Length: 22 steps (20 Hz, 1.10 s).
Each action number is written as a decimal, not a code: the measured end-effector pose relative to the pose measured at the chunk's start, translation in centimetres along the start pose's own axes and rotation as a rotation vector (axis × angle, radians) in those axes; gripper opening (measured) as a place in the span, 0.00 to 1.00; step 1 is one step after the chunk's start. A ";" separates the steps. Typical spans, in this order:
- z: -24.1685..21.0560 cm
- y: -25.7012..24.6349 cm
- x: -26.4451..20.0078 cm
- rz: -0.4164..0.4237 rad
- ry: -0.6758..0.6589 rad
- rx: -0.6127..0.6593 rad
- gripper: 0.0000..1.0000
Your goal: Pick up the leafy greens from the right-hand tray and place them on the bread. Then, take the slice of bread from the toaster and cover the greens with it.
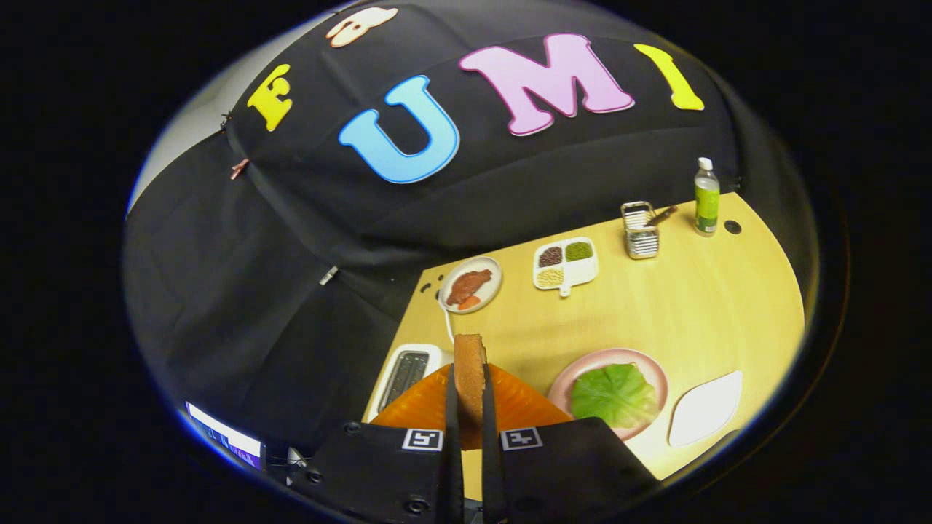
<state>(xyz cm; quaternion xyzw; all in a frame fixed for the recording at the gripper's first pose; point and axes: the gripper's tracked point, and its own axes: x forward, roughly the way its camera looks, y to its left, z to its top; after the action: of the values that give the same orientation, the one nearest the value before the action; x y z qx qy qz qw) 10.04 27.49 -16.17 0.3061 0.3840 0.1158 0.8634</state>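
My gripper (470, 397) is shut on a brown slice of bread (470, 367), which stands on edge between the two orange fingers (426, 404) and rises above their tips. It hangs well above the wooden table (692, 313). Just left of the fingers and below them stands the white toaster (404, 375), its dark slot showing. To the right of the fingers a pink plate (652, 367) carries the leafy greens (614, 395), which spread over whatever lies beneath them. Right of that plate lies an empty white tray (705, 407).
Farther back on the table stand a plate with brown and orange food (470, 285), a white divided dish of beans (565, 263), a metal rack (640, 231) and a green-labelled bottle (705, 196). Black cloth walls close in behind and to the left.
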 end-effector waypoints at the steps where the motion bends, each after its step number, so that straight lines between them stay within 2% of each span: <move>1: -0.7 -1.7 0.1 -0.016 0.010 0.000 0.14; 4: -2.4 -5.5 0.8 -0.070 0.038 -0.015 0.14; 10: -5.3 -8.8 3.4 -0.082 0.090 0.026 0.14; 16: -8.3 -12.8 7.3 -0.097 0.175 0.146 0.14; 22: -9.6 -18.4 8.8 -0.183 0.205 0.102 0.14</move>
<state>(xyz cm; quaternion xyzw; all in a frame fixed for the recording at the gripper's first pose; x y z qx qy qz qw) 8.34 21.11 -37.69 0.3000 0.5020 0.0477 0.8097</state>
